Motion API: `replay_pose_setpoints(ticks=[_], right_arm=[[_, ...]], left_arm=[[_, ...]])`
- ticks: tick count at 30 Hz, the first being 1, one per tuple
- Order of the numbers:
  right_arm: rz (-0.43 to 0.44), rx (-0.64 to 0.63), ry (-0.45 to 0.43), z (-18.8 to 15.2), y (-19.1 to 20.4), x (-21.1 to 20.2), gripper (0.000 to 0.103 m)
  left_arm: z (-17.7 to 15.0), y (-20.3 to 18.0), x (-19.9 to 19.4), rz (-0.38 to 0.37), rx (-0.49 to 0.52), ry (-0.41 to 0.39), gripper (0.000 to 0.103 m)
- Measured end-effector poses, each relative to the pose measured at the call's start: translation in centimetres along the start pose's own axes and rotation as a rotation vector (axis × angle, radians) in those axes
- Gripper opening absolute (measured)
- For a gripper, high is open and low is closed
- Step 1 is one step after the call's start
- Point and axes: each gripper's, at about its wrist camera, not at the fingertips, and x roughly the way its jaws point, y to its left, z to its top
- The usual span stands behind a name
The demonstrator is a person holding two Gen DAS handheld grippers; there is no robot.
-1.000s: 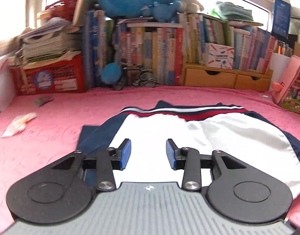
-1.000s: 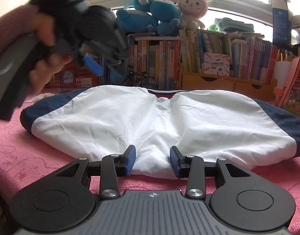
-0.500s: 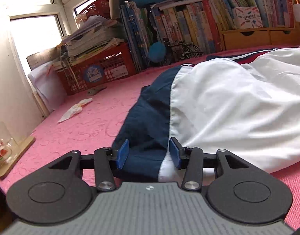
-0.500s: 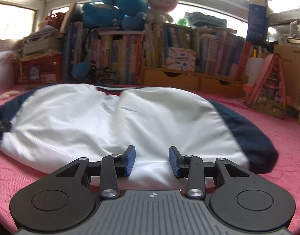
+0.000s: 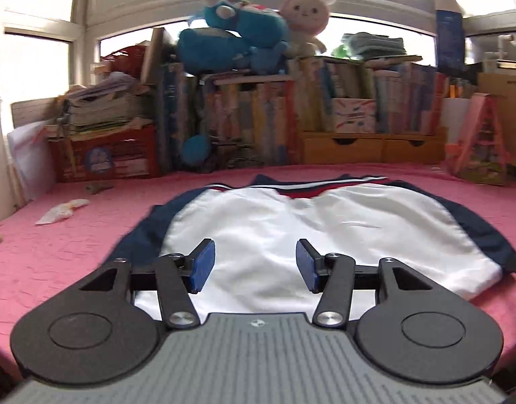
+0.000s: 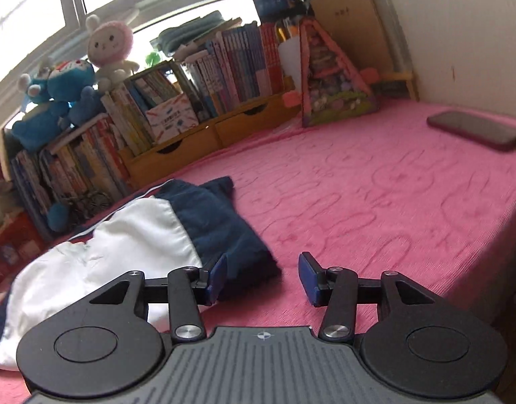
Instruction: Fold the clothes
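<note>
1. Fabric fills the view ahead of you: the jacket (image 5: 308,225) lies flat on the pink bedspread (image 5: 73,245), white body in the middle, navy sleeves down both sides, a red and white striped collar at the far end.
2. Your left gripper (image 5: 254,264) hangs over the near white edge with its blue pads spread apart and nothing between them.
3. Your right gripper (image 6: 263,277) sits at the jacket's right side, pads likewise spread and empty. Its left pad (image 6: 217,279) is just in front of the navy sleeve (image 6: 221,225); whether it touches the cloth you cannot tell from this view. Its other pad is over bare bedspread.
4. Beyond the jacket, a row of books (image 5: 244,124) lines the window side, with a blue plush toy (image 5: 224,40) and a pink bunny toy (image 5: 305,17) on top.
5. Far to your right, a dark phone (image 6: 475,129) lies flat on the bedspread, well apart from the jacket.
</note>
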Motion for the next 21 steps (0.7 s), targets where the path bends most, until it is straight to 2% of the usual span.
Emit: replay_pose_setpoints(ticks=[2, 6, 10, 13, 21], right_arm=[[0.027, 0.011, 0.016, 0.0, 0.3, 0.3, 0.051], [0.081, 0.034, 0.049, -0.1, 1.0, 0.8, 0.058], [0.135, 0.057, 0.082, -0.2, 1.6, 1.3, 0.061], [0.166, 0.066, 0.101, -0.2, 2.3, 1.9, 0.066], [0.178, 0.124, 0.111, 0.9, 3.2, 5.3, 0.066]], left_arm=[[-0.4, -1.9, 1.5, -0.036, -0.004, 0.052, 0.035], [-1.9, -2.8, 4.8, 0.001, -0.026, 0.174, 0.029], [-2.5, -2.9, 4.5, 0.01, -0.049, 0.188, 0.028], [-2.3, -2.8, 3.8, -0.02, -0.091, 0.198, 0.028], [-2.8, -4.0, 4.0, 0.001, -0.033, 0.189, 0.029]])
